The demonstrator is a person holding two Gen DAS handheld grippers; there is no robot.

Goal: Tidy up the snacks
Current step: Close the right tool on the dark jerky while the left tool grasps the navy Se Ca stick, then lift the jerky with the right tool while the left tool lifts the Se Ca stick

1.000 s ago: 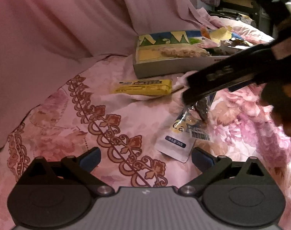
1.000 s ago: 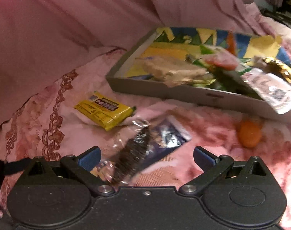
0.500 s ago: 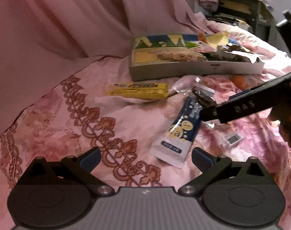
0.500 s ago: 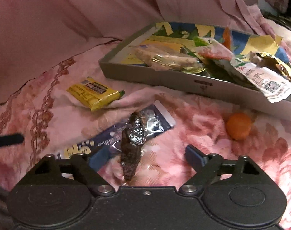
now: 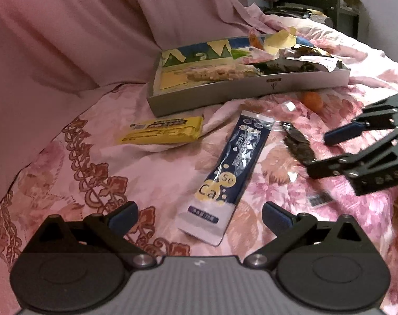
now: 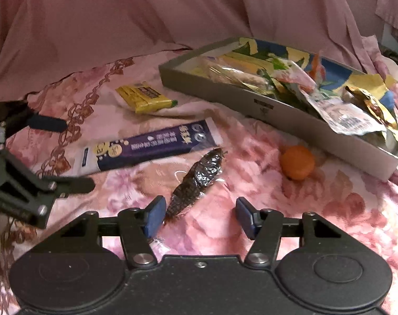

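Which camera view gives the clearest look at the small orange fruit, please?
The right wrist view: the orange fruit sits whole and unobstructed beside the grey tray. In the left wrist view it looks small, distant and blurred below the tray.

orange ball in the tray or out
Out. The orange ball lies on the floral cloth, just outside the grey tray wall.

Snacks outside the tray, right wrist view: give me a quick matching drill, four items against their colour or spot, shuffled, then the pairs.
Items:
1. yellow bar
2. long sachet
3. clear-wrapped dark snack
4. small round snack

Descriptions:
A. orange, on the cloth near the tray wall
B. dark blue with a white end
C. nearest the right tool, its tip beside the tool's left finger
D. yellow wrapper, lying left of the tray

Pairs: 1-D, 2-B, 3-C, 4-A
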